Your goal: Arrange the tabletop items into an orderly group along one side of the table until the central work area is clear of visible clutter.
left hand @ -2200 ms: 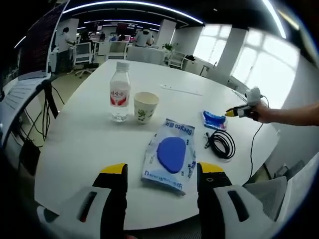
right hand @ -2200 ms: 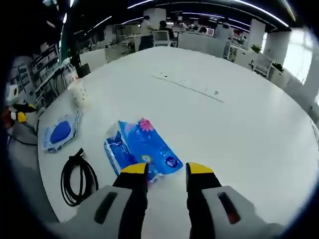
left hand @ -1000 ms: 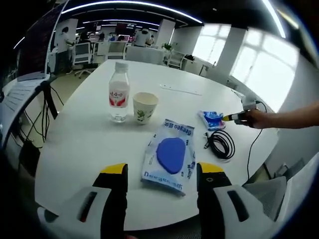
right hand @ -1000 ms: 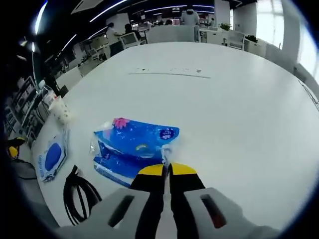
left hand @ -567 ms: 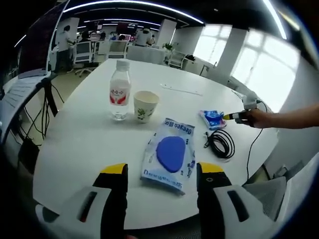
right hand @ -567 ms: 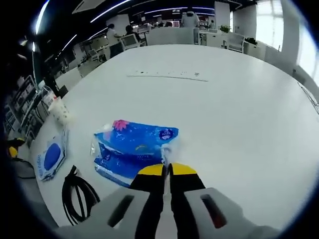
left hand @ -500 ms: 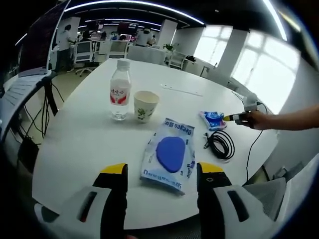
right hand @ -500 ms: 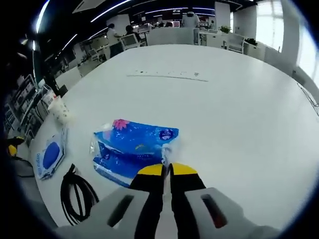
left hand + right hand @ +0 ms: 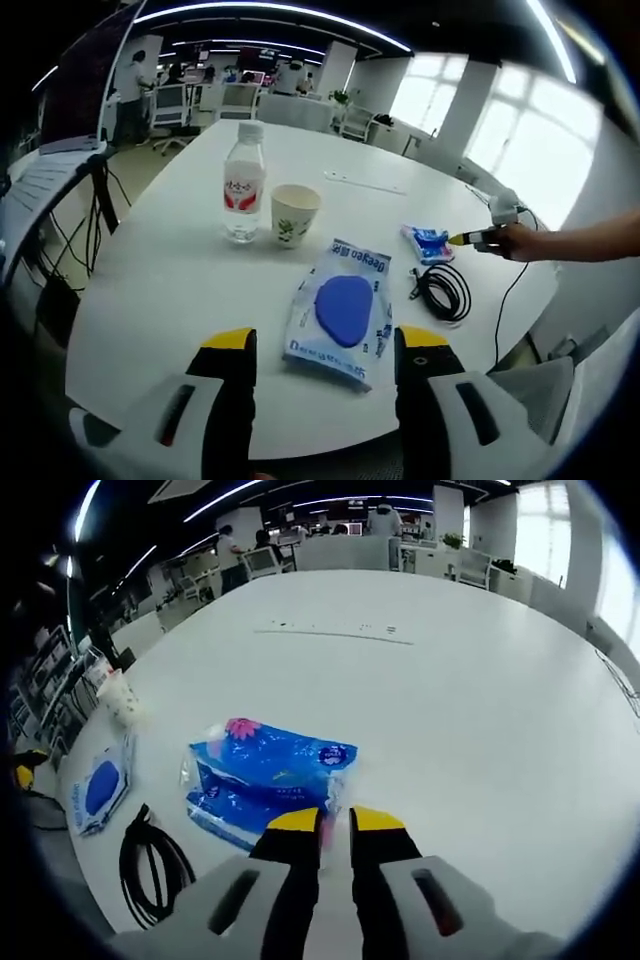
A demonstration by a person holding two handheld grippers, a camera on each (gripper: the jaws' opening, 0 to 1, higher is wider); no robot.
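Note:
In the left gripper view, my left gripper is open above the near edge of the round white table, right in front of a white-and-blue wipes pack. Past the pack stand a water bottle and a paper cup. To the right lie a coiled black cable and a blue tissue pack, where a hand holds my right gripper. In the right gripper view, my right gripper has its jaws a little apart at the tissue pack, whose corner lies between the tips.
A thin pale strip lies across the far middle of the table. The cable, wipes pack and cup sit at the left. A laptop on a stand and office chairs stand beyond the table.
My right gripper's jaws, shut on the tissue pack's corner half a second ago, have parted slightly. The left gripper and the other items have not moved.

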